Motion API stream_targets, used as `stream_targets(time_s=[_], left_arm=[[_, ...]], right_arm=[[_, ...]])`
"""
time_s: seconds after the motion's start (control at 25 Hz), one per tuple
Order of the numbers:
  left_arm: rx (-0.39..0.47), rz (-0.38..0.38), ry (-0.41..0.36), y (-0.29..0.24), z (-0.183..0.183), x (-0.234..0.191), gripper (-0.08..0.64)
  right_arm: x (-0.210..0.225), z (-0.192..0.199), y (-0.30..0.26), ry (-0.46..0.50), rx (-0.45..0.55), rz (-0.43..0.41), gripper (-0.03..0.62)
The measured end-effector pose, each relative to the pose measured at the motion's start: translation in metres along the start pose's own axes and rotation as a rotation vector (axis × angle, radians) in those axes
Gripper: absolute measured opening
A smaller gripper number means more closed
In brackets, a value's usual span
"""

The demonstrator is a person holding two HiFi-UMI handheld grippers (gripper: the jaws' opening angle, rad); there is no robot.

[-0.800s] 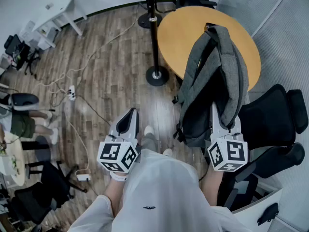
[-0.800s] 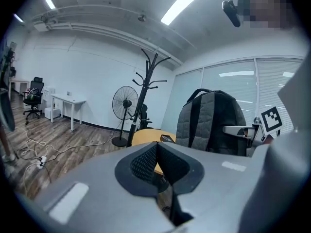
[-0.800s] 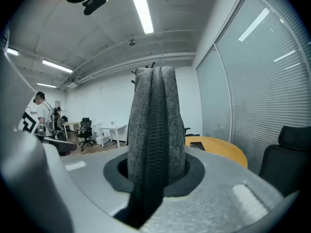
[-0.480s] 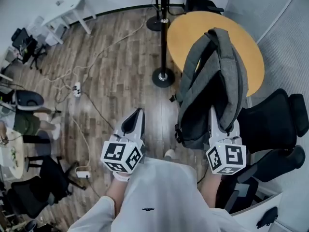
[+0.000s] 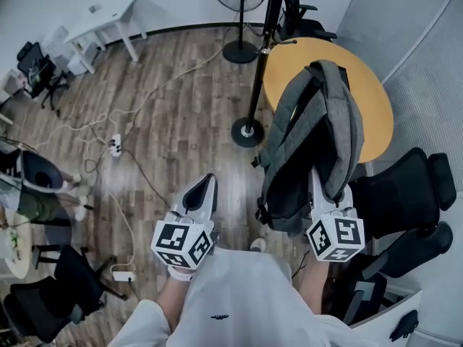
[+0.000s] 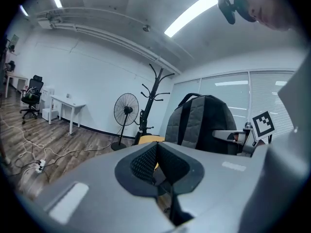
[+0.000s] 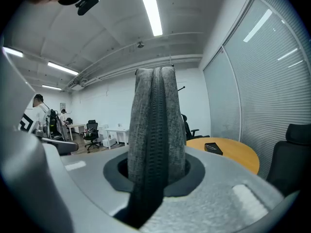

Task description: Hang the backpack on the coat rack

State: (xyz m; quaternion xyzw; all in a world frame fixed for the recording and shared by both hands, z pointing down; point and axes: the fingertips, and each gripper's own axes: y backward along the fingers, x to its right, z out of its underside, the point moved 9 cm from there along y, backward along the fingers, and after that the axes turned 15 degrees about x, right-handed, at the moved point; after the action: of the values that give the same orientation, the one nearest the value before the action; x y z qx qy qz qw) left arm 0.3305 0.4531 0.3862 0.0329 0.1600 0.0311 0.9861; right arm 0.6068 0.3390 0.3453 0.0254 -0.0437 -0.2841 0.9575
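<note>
The grey backpack [image 5: 312,139] hangs upright in the air over the edge of the round table, and my right gripper [image 5: 317,178] is shut on it from below. In the right gripper view a grey zippered band of the backpack [image 7: 155,120] stands pinched between the jaws. The black coat rack [image 5: 259,71] stands just left of the backpack, its base [image 5: 247,132] on the floor. My left gripper [image 5: 204,185] is shut and empty, level beside the pack. The left gripper view shows the backpack [image 6: 201,123] and the rack's hooks [image 6: 156,89] ahead.
A round wooden table [image 5: 372,96] stands behind the backpack, with black office chairs [image 5: 405,194] to its right. A standing fan [image 5: 237,16] is behind the rack. Cables and a power strip [image 5: 114,147] lie on the wood floor, and a white desk [image 5: 108,20] stands far left.
The head view has tilted up: the rack's base and the table sit lower in the picture and the fan has come into view. The backpack stays in the right gripper's grip; the left stays shut.
</note>
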Motion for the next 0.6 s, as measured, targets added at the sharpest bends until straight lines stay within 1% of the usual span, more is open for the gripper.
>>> stream_targets(time_s=[0.2,0.36,0.52,0.6], left_arm=[[0.014,0.023,0.025,0.016,-0.013,-0.045,0.015],[0.018,0.044,0.017,0.024,-0.023,-0.081,0.015],[0.025,0.081,0.023,0.032,-0.034,-0.109,0.015],[0.026,0.083,0.029,0.034,-0.037,-0.124,0.015]], right_arm=[[-0.047,-0.002,-0.020,0.012,0.017,0.005,0.091],[-0.083,0.000,-0.034,0.002,0.027,0.010,0.091],[-0.119,0.003,-0.044,0.001,0.033,0.012,0.091],[-0.135,0.004,-0.051,-0.005,0.031,0.002,0.091]])
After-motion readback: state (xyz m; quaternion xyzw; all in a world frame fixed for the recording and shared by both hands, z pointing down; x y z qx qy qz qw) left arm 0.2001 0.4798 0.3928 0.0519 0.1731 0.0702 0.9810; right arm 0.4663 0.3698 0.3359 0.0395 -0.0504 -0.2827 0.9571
